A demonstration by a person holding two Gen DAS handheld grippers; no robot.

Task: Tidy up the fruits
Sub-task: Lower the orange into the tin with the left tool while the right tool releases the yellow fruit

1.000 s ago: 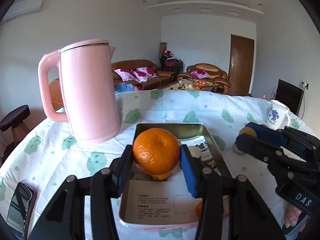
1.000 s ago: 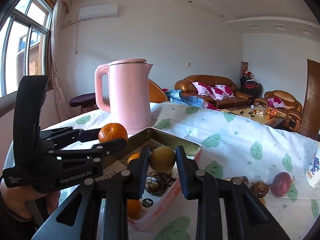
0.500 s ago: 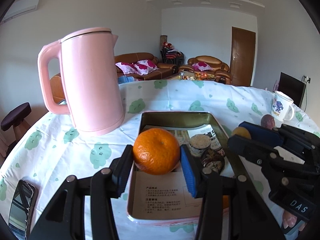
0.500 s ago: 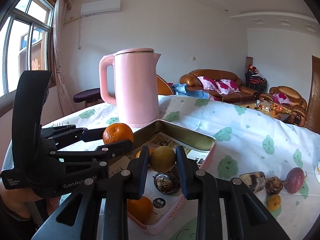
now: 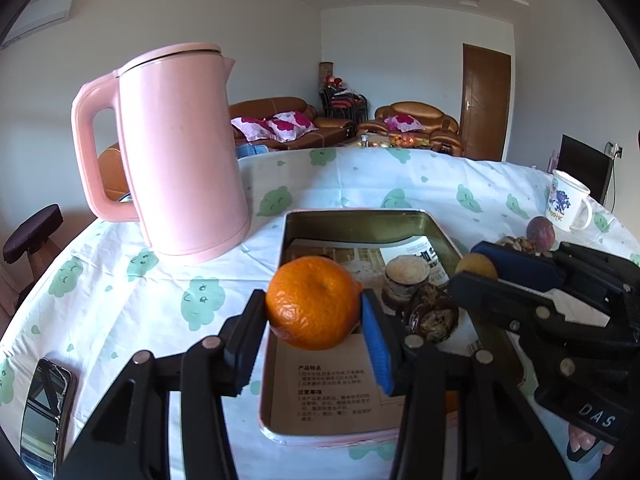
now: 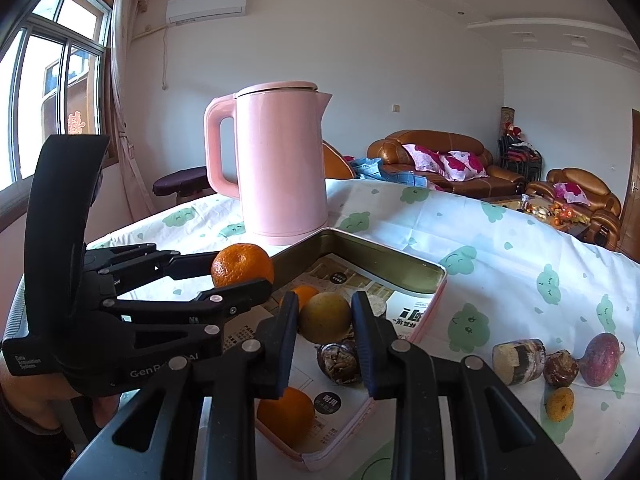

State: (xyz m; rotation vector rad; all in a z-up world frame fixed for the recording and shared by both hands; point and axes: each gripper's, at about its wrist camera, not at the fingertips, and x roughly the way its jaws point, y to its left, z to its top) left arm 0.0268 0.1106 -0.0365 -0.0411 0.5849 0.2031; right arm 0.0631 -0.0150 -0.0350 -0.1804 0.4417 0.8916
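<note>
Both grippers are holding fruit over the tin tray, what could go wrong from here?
The orange in the left gripper hangs near the tray wall; released there, it might roll onto the tablecloth. The yellow fruit in the right gripper could land on fruit already inside. The grippers may bump.

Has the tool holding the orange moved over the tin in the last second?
Yes. The left tool and its orange have shifted toward the tin's left wall, which now sits behind them.

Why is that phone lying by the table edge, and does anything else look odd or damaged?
The phone lies at the near left edge of the table; its glass seems cracked, though reflections may mislead. A cut brown piece and small fruits lie loose on the cloth, outside the tin. Nothing is spilled.
</note>
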